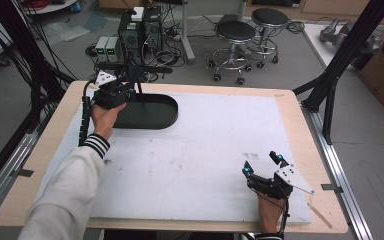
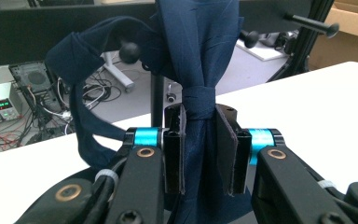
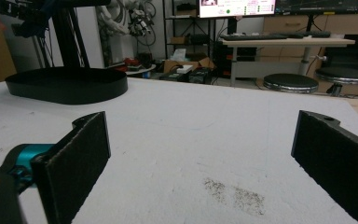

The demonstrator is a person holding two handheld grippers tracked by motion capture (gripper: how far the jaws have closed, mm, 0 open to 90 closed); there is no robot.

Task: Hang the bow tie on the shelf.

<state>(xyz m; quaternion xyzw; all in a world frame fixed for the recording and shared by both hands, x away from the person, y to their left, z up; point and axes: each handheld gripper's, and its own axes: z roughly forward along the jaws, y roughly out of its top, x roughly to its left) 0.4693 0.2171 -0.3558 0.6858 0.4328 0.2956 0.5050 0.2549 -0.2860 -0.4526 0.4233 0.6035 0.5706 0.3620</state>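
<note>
The left tongs pinch a navy cloth hanging from a rack; the right tongs rest spread on the table.

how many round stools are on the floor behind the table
2. One stool stands beyond the table's far edge, the other stool just behind it to the right. More may be hidden.

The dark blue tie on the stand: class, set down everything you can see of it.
The dark blue tie is smooth woven cloth, knotted partway down, hanging from a peg on the black stand at the table's far left. Above the knot its bands spread upward; one loop drapes leftward around a round black knob, and a narrow strip curves down beside the jaws. Below the knot the cloth falls straight between the pads of the left gripper, which are shut on it just under the knot.
</note>
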